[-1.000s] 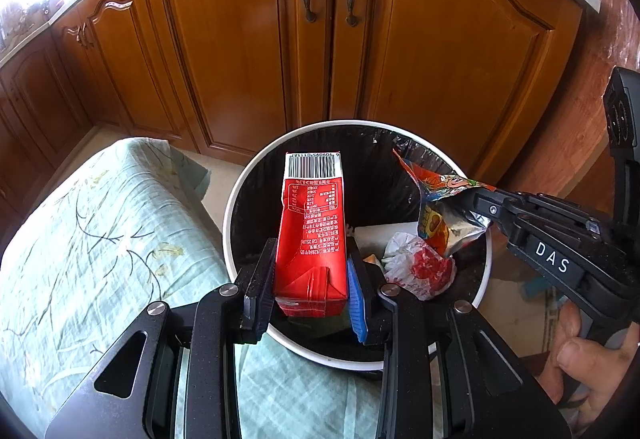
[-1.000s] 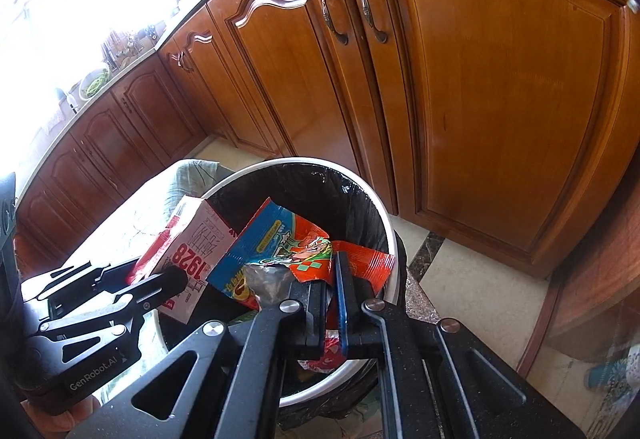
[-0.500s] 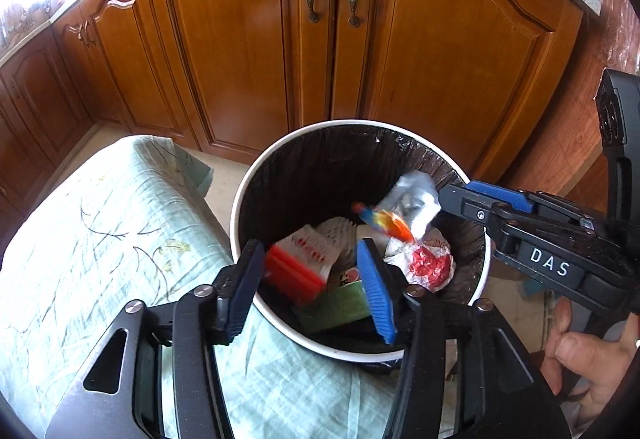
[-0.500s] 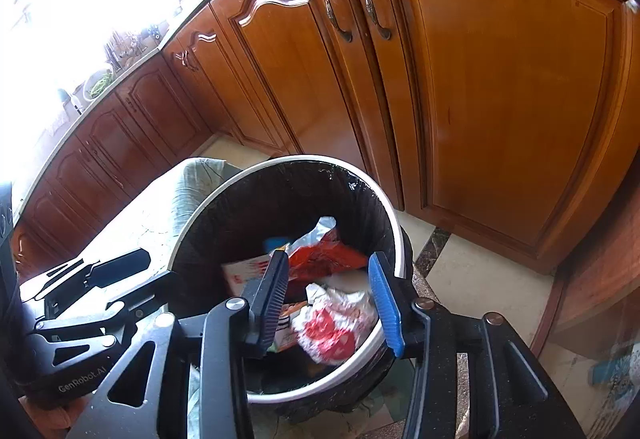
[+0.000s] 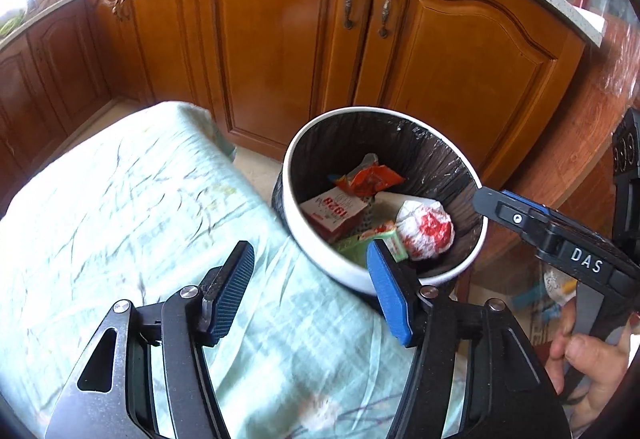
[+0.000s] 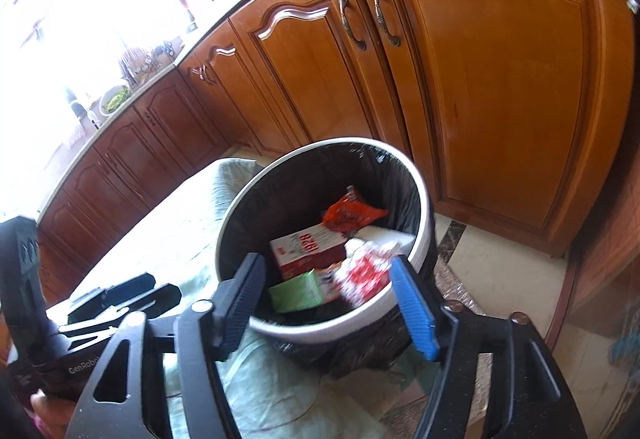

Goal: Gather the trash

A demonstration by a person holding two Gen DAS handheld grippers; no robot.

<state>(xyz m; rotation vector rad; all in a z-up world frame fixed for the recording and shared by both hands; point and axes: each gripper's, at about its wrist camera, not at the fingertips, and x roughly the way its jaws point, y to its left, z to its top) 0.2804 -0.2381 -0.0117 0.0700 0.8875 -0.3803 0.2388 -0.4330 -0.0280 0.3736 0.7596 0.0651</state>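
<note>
A white-rimmed trash bin [image 5: 294,199] [image 6: 416,183] with a black liner stands by the cabinets. Inside lie a red and white carton [image 5: 334,213] [image 6: 308,249], an orange snack wrapper [image 5: 368,179] [image 6: 352,215], a crumpled red and white wrapper [image 5: 426,229] [image 6: 366,273] and a green box [image 6: 298,291]. My left gripper [image 5: 310,291] hovers over the cloth-covered table at the bin's near rim, its jaws opening and empty. My right gripper [image 6: 326,305] hangs in front of the bin's near rim, its jaws opening with nothing pressed between them. It also shows at the right of the left wrist view [image 5: 486,201].
A pale green floral cloth [image 5: 120,223] [image 6: 192,263] covers the table left of the bin. Wooden cabinet doors [image 5: 280,39] [image 6: 500,79] stand behind the bin under a countertop. A tiled floor [image 6: 500,259] lies to the right. A hand [image 5: 584,363] grips the right gripper's handle.
The left gripper let go of the carton and the right let go of the snack wrapper; both dropped into the bin. Both grippers opened wide and drew back from the bin.
</note>
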